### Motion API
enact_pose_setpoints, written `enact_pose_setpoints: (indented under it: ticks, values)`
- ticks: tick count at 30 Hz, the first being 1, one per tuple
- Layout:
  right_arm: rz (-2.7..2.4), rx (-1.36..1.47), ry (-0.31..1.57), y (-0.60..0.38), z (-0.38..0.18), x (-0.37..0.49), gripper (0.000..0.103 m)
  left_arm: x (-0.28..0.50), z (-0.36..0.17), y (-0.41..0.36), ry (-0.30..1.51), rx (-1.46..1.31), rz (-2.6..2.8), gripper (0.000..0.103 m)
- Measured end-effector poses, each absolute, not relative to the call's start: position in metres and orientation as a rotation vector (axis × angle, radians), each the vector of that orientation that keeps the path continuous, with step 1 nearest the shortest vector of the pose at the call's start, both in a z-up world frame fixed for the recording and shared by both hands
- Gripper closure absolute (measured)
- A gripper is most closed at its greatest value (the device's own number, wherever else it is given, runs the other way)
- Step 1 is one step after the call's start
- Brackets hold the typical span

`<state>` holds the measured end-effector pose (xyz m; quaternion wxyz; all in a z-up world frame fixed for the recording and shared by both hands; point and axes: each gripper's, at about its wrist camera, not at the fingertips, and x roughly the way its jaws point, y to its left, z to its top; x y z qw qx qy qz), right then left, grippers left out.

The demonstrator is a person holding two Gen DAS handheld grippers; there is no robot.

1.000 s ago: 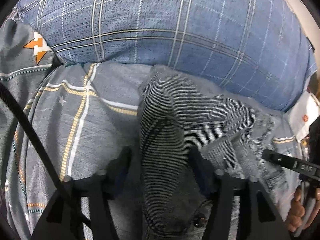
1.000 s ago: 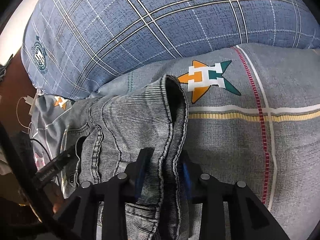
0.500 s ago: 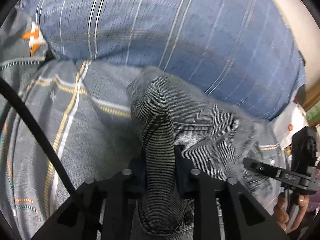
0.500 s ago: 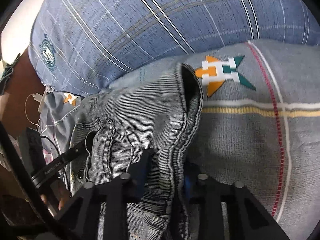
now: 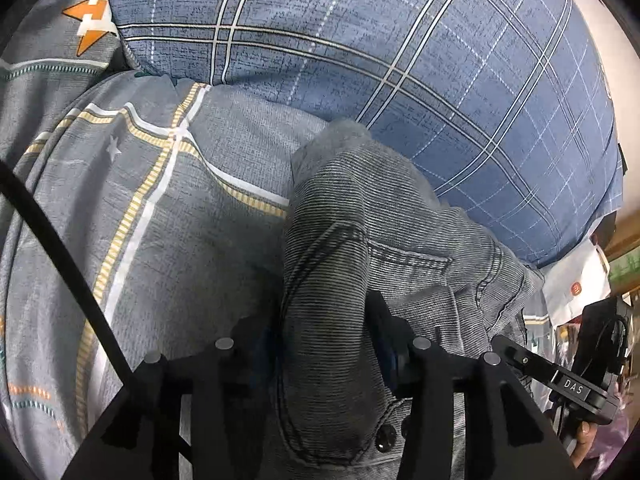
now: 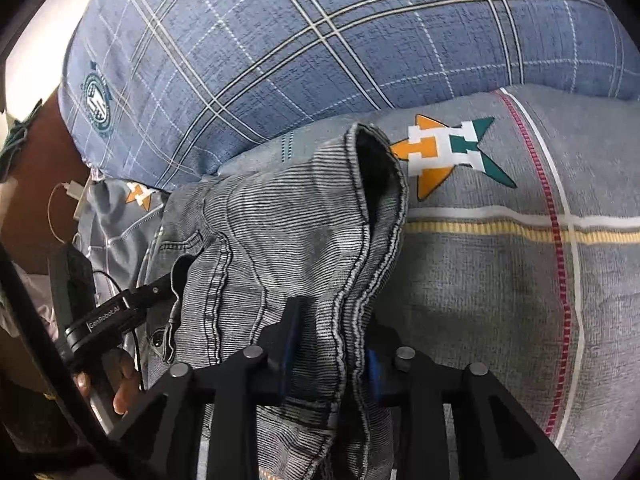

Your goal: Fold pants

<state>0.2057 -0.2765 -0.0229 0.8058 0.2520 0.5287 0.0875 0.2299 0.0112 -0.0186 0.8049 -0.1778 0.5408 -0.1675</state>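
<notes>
Grey striped denim pants (image 5: 400, 248) lie bunched on a grey patterned bedspread (image 5: 160, 240), against a blue plaid pillow (image 5: 400, 60). The left gripper (image 5: 320, 336), jaws opening, straddles a fold; the right gripper (image 6: 328, 332), jaws opening, pinches the hem.

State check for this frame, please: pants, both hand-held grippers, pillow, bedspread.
Pants: bunched on the bed, not yet folded flat.
Left hand-held gripper: jaws opening, a roll of pants fabric between them.
Right hand-held gripper: jaws opening, the pants' hemmed edge between them.
Pillow: lying behind the pants.
Bedspread: spread under the pants, lightly creased.
</notes>
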Motion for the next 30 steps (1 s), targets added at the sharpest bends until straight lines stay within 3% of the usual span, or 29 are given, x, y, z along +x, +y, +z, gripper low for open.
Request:
enact_pose_setpoints:
  ticks: [3, 4, 5, 6, 7, 11, 12, 14, 19, 20, 21, 23, 26, 30]
  values:
    - [0.187, 0.533, 1.109, -0.281, -0.005, 0.199, 0.071, 0.222, 0.001, 0.01, 1.129, -0.322, -0.341, 0.055]
    - [0.169, 0.525, 1.106, -0.284, 0.002, 0.197, 0.064, 0.216, 0.009, 0.011, 1.123, -0.304, -0.338, 0.054]
    - [0.15, 0.525, 1.101, -0.287, 0.008, 0.189, 0.056, 0.212, 0.015, 0.012, 1.123, -0.292, -0.351, 0.046]
    - [0.139, 0.54, 1.091, -0.29, 0.013, 0.182, 0.042, 0.204, 0.022, 0.012, 1.122, -0.272, -0.362, 0.04]
    - [0.135, 0.559, 1.078, -0.292, 0.017, 0.174, 0.034, 0.193, 0.029, 0.009, 1.124, -0.214, -0.358, 0.039]
    - [0.121, 0.599, 1.072, -0.288, 0.014, 0.136, 0.034, 0.155, 0.035, 0.012, 1.141, -0.176, -0.344, 0.039]
    - [0.111, 0.594, 1.069, -0.286, 0.012, 0.128, 0.037, 0.149, 0.033, 0.013, 1.145, -0.181, -0.342, 0.039]
    - [0.124, 0.597, 1.065, -0.284, 0.009, 0.12, 0.052, 0.135, 0.024, 0.018, 1.122, -0.186, -0.332, 0.039]
    - [0.129, 0.562, 0.954, -0.279, 0.031, 0.117, 0.053, 0.13, 0.005, 0.036, 1.109, -0.296, -0.318, 0.04]
    - [0.125, 0.551, 0.946, -0.279, 0.033, 0.119, 0.053, 0.131, 0.006, 0.039, 1.105, -0.317, -0.326, 0.043]
    - [0.14, 0.555, 0.952, -0.277, 0.031, 0.122, 0.053, 0.136, 0.004, 0.037, 1.099, -0.337, -0.331, 0.052]
    - [0.173, 0.579, 0.972, -0.277, 0.02, 0.128, 0.059, 0.138, 0.004, 0.037, 1.098, -0.369, -0.336, 0.056]
    - [0.162, 0.578, 1.037, -0.275, 0.003, 0.137, 0.087, 0.14, -0.004, 0.033, 1.112, -0.368, -0.336, 0.061]
    - [0.162, 0.553, 1.044, -0.274, 0.013, 0.134, 0.092, 0.136, 0.006, 0.03, 1.061, -0.322, -0.341, 0.076]
